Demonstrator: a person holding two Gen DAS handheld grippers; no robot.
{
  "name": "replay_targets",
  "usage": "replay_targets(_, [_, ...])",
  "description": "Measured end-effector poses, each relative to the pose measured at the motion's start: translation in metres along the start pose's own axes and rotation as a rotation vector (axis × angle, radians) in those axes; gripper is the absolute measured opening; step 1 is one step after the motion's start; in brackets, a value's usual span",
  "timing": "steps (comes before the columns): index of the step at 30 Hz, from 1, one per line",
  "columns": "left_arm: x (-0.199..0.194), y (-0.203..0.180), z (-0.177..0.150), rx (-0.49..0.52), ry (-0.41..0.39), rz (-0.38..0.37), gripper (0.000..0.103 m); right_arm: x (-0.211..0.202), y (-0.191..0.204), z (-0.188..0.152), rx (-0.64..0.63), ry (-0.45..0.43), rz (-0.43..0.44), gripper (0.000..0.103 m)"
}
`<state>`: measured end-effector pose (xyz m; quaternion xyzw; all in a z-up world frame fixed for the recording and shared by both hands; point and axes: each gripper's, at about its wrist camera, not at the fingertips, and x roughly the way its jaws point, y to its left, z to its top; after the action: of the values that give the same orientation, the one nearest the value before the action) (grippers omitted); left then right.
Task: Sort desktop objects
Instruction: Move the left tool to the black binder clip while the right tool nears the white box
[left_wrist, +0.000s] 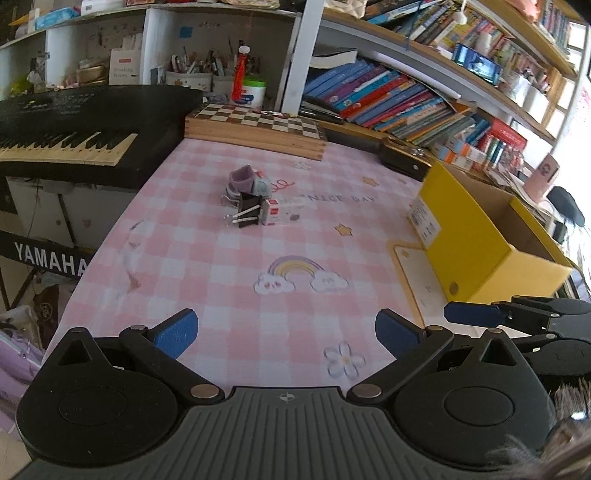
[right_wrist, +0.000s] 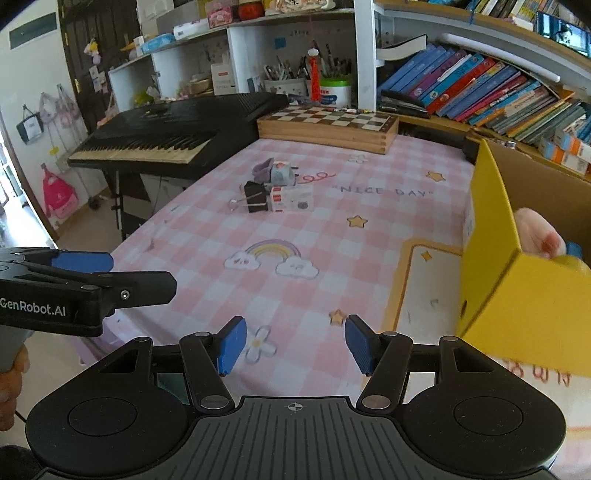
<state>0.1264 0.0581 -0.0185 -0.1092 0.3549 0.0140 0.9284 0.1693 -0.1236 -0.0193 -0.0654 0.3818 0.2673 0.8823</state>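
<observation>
Blue-padded fingers of the left gripper (left_wrist: 286, 330) fill the bottom of the left wrist view, spread wide with nothing between them. In the right wrist view the right gripper (right_wrist: 295, 341) sits at bottom centre, jaws also parted and empty, above a pink checked tablecloth (right_wrist: 332, 229). Mid-frame on the cloth lies a small cluster: a black binder clip (right_wrist: 255, 197), a small white box (right_wrist: 291, 199) just beside it, and a purple and grey item (right_wrist: 275, 172) behind them. At right stands a yellow cardboard box (right_wrist: 491, 236), open-topped. A chessboard case (right_wrist: 328, 127) and a black keyboard (right_wrist: 166, 138) sit further back
</observation>
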Motion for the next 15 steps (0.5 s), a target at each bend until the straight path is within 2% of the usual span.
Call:
replay_targets(10, [0.041, 0.008, 0.045, -0.023, -0.041, 0.045, 0.103, 0.045, -0.014, 0.035, -0.020, 0.005, 0.041, 0.065])
replay_targets(15, [0.071, 0.013, 0.062, -0.031, -0.051, 0.076, 0.101, 0.072, -0.017, 0.052, -0.028, -0.003, 0.028, 0.066])
